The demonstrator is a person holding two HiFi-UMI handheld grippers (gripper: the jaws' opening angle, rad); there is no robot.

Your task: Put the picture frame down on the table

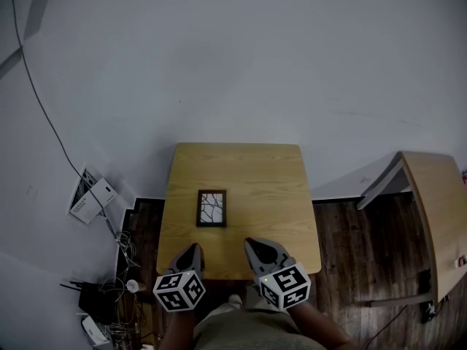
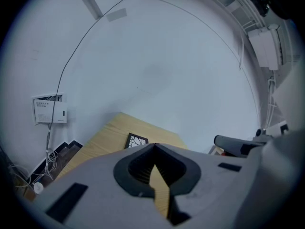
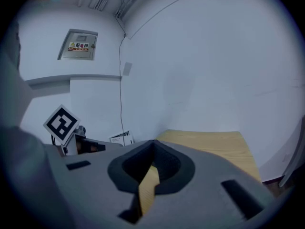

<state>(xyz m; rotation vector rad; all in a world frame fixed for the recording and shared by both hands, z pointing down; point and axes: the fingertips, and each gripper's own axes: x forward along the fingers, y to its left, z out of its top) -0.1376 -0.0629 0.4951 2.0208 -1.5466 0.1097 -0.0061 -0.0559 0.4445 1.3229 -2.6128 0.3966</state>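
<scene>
Both tools are clenched and empty. In the left gripper view the left gripper [image 2: 153,145] has its jaws meeting at the tips, with only tabletop wood showing through the gap behind them. The right gripper [image 3: 153,142] looks the same in its own view: tips together, nothing between.

From the head view I see the left gripper [image 1: 191,248] and right gripper [image 1: 255,243] side by side over the near edge of the table [image 1: 270,166], touching nothing. The picture frame [image 1: 211,208] lies flat on the wood just ahead of the two, closer to the left tool's tips and clear of both.

The left gripper view catches only the frame's far corner [image 2: 136,140], peeking over its jaws, with the table [image 2: 105,132] running off beyond. The right gripper view gives me bare tabletop [image 3: 209,144] past its tips, the left tool's marker cube [image 3: 62,124] off to its left, and a labelled wall box [image 3: 78,45] high up. Only the head view shows a second table [image 1: 438,210] far out to the right tool's side.
</scene>
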